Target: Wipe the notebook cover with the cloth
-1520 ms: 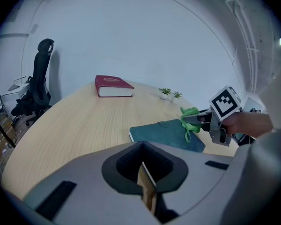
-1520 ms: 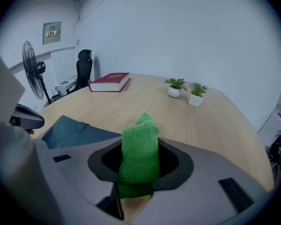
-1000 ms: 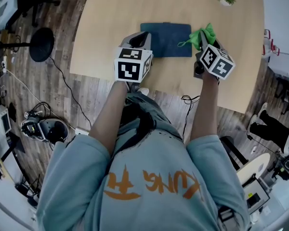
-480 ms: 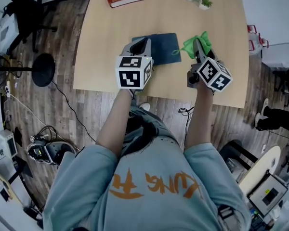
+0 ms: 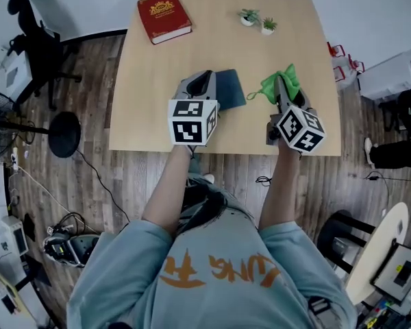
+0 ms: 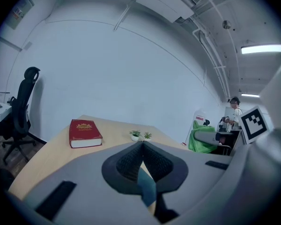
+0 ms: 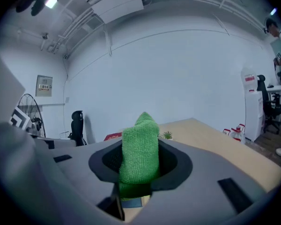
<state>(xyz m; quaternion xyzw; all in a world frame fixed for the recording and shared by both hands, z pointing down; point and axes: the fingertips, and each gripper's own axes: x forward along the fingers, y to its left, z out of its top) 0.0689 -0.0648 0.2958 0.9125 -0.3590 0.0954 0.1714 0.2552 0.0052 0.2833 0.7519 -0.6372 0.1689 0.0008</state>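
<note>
Vs 1 s ago: cloth [image 5: 275, 86] is off the notebook [image 5: 231, 90], now apart to its right, gripped in R tongs [image 5: 283, 81]. L tongs [image 5: 204, 78] clenched on notebook's left edge; less cover shows.

A red book [image 5: 164, 16] lies at the table's [image 5: 151, 108] far left corner. Two small potted plants [image 5: 257, 21] stand near its far edge.

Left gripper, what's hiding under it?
The blue notebook lies under the left gripper. Only its right part shows; the rest is covered by the gripper.
</note>
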